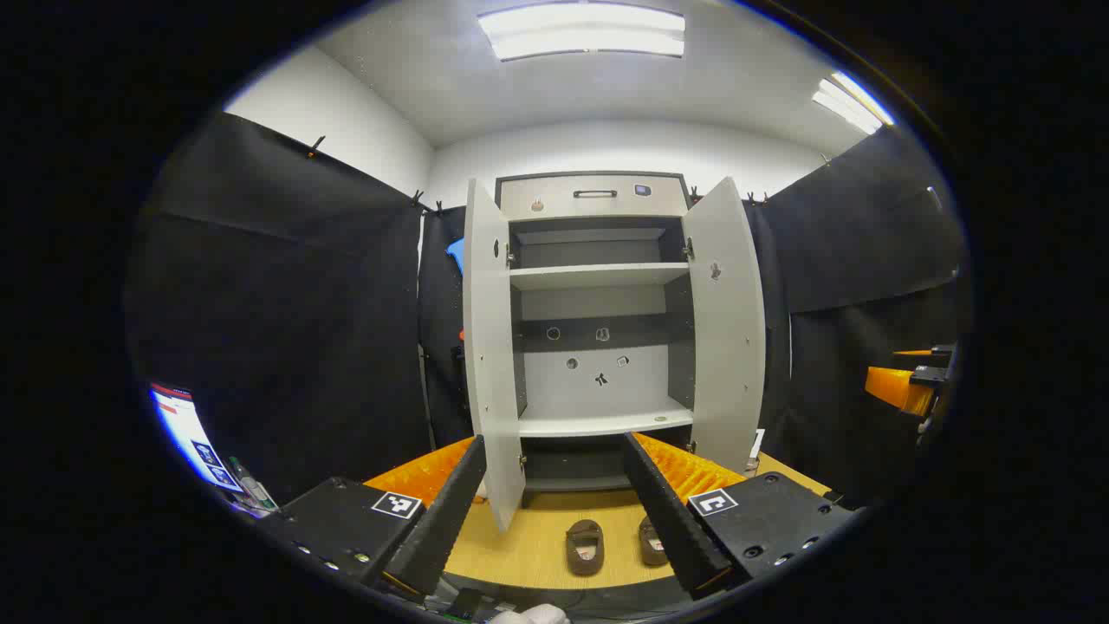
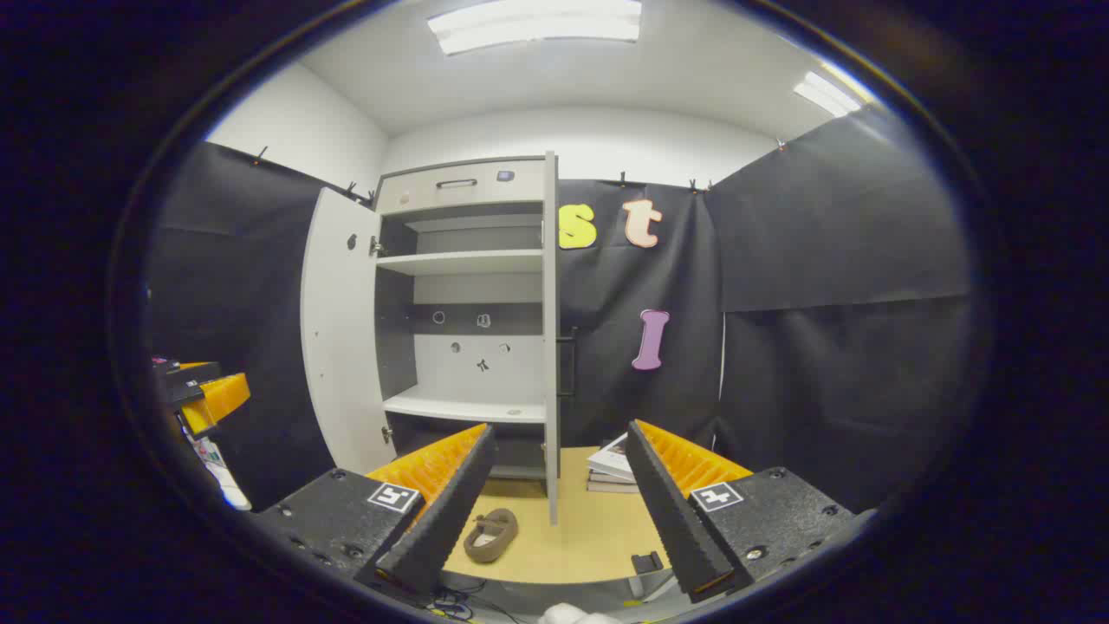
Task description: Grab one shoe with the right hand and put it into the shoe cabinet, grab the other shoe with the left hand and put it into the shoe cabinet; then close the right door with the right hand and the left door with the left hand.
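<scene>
The left gripper (image 1: pixel 554 529) and right gripper (image 2: pixel 554 520) both gaped wide, holding nothing. Beyond, two brown shoes (image 1: pixel 586 546) lay before the open cabinet (image 1: pixel 598 286). The right gripper view added stacked books (image 2: pixel 613 464).

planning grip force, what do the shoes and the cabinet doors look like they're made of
The shoes look like soft brown fabric or suede: matte, rounded, slipper-like, though too small to be sure. The cabinet doors look like laminated board with a smooth, matte, light grey finish: flat thin panels with clean edges and small holes. The floor looks like light wood-grain laminate.
</scene>
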`<act>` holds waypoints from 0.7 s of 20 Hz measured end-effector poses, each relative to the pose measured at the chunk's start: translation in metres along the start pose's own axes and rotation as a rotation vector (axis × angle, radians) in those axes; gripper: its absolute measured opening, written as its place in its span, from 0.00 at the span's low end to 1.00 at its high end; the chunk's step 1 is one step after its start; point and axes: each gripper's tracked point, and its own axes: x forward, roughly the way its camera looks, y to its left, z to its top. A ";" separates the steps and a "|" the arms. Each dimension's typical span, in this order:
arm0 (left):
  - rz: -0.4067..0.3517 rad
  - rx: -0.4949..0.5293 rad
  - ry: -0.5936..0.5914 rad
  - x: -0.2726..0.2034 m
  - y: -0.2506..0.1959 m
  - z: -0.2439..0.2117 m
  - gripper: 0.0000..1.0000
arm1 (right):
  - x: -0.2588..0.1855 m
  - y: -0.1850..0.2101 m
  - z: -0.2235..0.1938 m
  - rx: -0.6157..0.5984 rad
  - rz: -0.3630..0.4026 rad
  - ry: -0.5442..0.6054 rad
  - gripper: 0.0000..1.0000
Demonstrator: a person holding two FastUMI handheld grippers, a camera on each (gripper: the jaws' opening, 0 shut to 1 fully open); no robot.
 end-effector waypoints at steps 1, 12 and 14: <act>0.000 -0.002 0.001 0.000 -0.001 0.001 0.96 | 0.001 0.000 0.000 0.000 0.000 0.002 0.99; 0.006 -0.002 0.023 -0.002 0.000 0.001 0.96 | 0.008 0.013 -0.011 -0.013 0.017 0.029 0.99; 0.013 -0.006 0.036 -0.001 0.000 0.001 0.96 | 0.015 0.023 -0.022 -0.019 0.039 0.054 0.99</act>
